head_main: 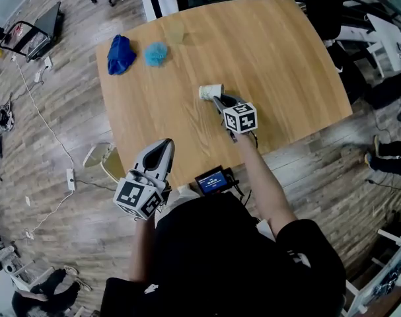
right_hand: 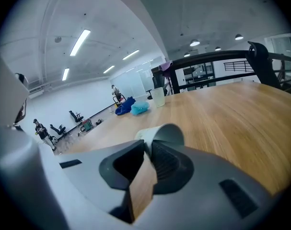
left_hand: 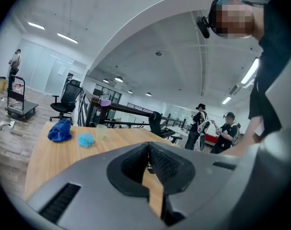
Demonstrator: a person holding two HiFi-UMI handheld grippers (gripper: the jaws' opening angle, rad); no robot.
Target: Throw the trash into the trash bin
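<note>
- Paper cup (head_main: 209, 92) lies on its side near the middle of the table (head_main: 286, 65), mouth turned toward the person.
- Right gripper (head_main: 218, 101): jaws drawn together on the cup's rim wall at the mouth's near edge. The right gripper view shows the white wall running into the gap.
- Left gripper (head_main: 164, 144): jaws closed on nothing, held at the table's near edge, about 7 o'clock from the cup.
- Trash bin (head_main: 98, 157), as I read it, stands on the floor off the table's left side, roughly 8 o'clock from the cup.
- Handling, my judgement: the cup is light, thin-walled and easily crushed. A single-wall rim pinch should carry it but may let it swing, so squeeze moderately.
- Blue cloth (head_main: 120, 53), blue puff (head_main: 156, 53) and clear cup (head_main: 176, 33) sit at 10 to 11 o'clock, well apart from the paper cup.
</note>
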